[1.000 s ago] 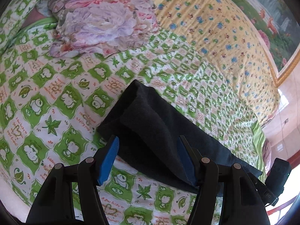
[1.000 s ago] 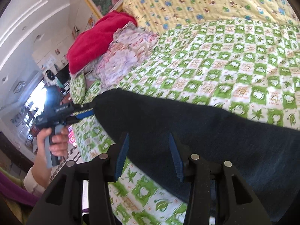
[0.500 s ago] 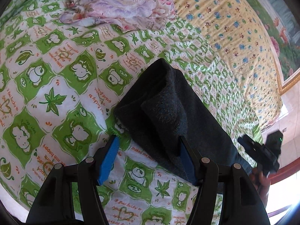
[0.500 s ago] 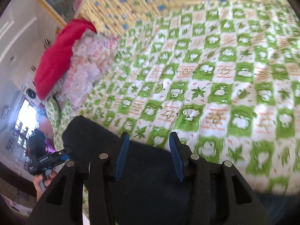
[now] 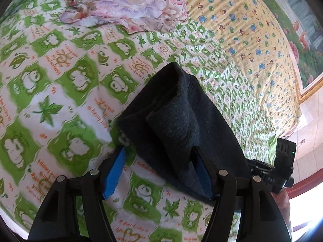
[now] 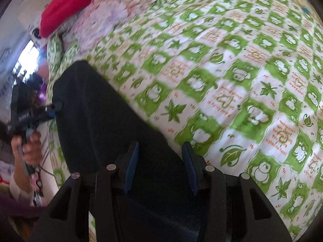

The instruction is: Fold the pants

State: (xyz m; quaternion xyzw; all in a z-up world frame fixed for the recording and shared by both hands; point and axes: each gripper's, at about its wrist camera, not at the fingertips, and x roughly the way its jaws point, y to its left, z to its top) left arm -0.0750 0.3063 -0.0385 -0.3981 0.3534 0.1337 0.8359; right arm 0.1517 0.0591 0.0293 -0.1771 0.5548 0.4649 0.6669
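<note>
Dark charcoal pants (image 5: 177, 121) lie folded lengthwise as a long strip on the green and white checked bedsheet (image 5: 60, 92). My left gripper (image 5: 159, 161) is open, its blue pads on either side of the near edge of the pants' end. In the right wrist view the pants (image 6: 105, 125) run from the left gripper (image 6: 53, 109), seen touching their far end, down under my right gripper (image 6: 160, 157). My right gripper is open just over the pants, holding nothing. It also shows in the left wrist view (image 5: 282, 165) at the strip's far end.
A crumpled floral cloth (image 5: 129, 2) lies at the head of the bed, with a red pillow (image 6: 66, 4) beside it. A yellow animal-print blanket (image 5: 252, 46) covers the far side. The bed edge and the room floor are at the left of the right wrist view.
My left gripper has moved in low onto the pants' end. My right gripper has dropped and turned over the pants. Both stay open.
</note>
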